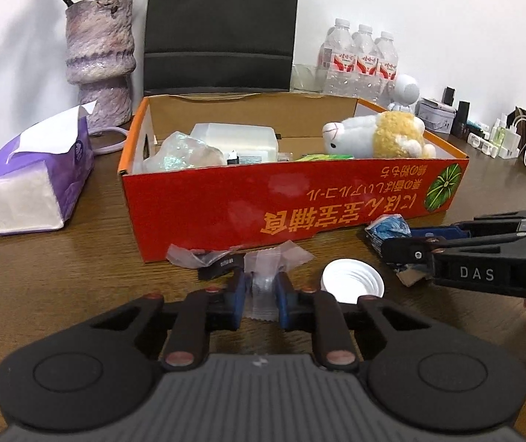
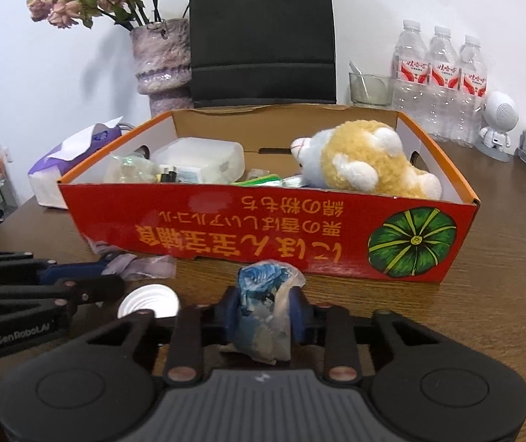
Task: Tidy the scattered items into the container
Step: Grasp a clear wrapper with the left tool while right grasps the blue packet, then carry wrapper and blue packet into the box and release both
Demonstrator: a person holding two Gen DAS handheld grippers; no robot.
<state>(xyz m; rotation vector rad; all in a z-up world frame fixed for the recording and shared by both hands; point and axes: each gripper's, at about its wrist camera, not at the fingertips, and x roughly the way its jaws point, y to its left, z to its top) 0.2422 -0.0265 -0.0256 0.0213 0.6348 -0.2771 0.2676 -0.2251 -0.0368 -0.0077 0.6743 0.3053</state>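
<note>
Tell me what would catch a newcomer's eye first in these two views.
The big red box with upside-down yellow lettering sits mid-table, and a cream-and-tan plush toy lies in its right end. In front of it, the right tongs are clamped on a crumpled blue-and-white wrapper, while the left tongs pinch a clear plastic packet. A white lid lies on the wood between them.

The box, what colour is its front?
Red box with orange writing and a green pumpkin; right wrist view shows it best.
</note>
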